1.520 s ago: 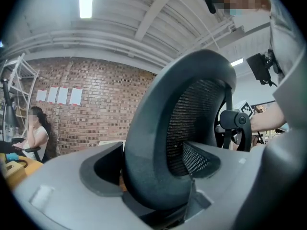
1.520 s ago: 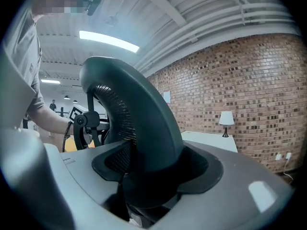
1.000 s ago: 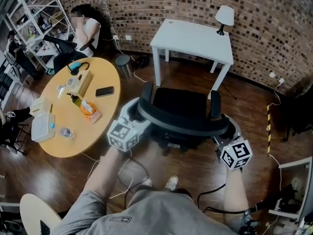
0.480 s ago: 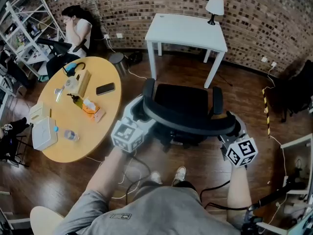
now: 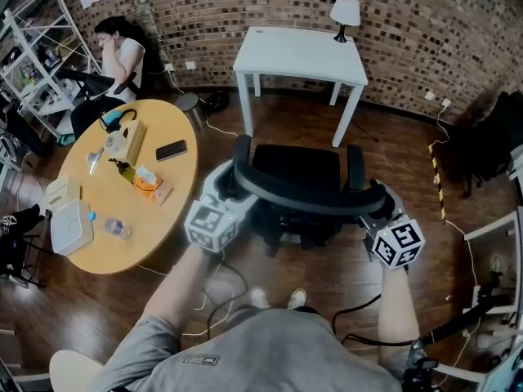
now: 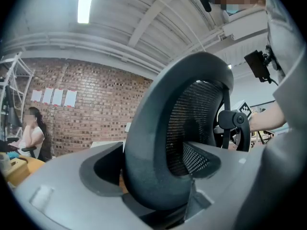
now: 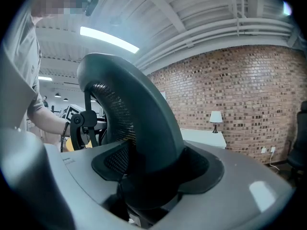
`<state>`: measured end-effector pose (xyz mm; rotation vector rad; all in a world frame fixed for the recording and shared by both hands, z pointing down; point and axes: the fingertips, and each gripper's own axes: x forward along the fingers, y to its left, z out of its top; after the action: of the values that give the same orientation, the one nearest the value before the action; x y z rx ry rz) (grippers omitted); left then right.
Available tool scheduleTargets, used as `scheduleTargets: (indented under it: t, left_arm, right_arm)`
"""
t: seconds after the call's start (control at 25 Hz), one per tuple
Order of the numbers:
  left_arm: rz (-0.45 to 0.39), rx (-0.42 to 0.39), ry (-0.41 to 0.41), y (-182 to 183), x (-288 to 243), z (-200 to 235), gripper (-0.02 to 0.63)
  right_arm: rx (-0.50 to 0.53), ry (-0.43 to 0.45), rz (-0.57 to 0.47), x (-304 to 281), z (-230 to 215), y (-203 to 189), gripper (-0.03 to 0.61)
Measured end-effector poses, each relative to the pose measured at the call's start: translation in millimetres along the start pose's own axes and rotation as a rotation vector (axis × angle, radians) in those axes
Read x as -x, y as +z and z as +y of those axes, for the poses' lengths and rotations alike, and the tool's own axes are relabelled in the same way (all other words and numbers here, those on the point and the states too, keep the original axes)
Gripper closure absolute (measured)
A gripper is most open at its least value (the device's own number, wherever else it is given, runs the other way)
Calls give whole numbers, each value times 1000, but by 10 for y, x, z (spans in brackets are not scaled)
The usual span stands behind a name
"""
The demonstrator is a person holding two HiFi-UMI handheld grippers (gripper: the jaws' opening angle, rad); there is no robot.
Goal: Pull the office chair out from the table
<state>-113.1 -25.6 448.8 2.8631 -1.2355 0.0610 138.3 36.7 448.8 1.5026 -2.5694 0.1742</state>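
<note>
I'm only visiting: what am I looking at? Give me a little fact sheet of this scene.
Left hand-held gripper: closed on the left side of the office chair backrest rim
Right hand-held gripper: closed on the right side of that rim
Chair position: in front of the white table, seat out from under it
On the white table: lamp
Nearby: round wooden table with clutter

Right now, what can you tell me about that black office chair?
The office chair is black, with a padded seat, two armrests and a curved mesh backrest framed by a thick matte rim. It stands upright on the wooden floor, facing the white table but apart from it. The left claw and right claw each clamp the backrest rim.
</note>
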Motion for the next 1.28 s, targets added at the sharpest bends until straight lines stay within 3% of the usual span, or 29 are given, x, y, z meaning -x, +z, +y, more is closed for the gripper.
scheduleTargets:
  t: [0.28, 0.56, 0.72, 0.84, 0.96, 1.16, 1.28]
  left_arm:
    - [-11, -5, 10, 8, 15, -26, 230]
    - [-24, -52, 80, 53, 330, -142, 229]
    - [-29, -32, 45, 2, 490, -356, 238]
    - [-39, -20, 17, 20, 538, -549, 295]
    - [-48, -5, 20, 140, 628, -767, 408]
    - [-57, 22, 64, 247, 851, -1252, 576]
    - [-61, 29, 85, 233, 930, -1627, 611]
  right_arm:
    - [9, 6, -13, 22, -24, -2, 252]
    - [46, -83, -12, 395, -37, -11, 245]
    - [31, -119, -33, 653, 81, 21, 284]
    - [-13, -84, -62, 746, 284, 42, 355]
    - [-21, 6, -80, 738, 607, 86, 436]
    - [-1, 172, -99, 846, 1125, 110, 498]
    - [22, 241, -101, 1055, 1305, 90, 543]
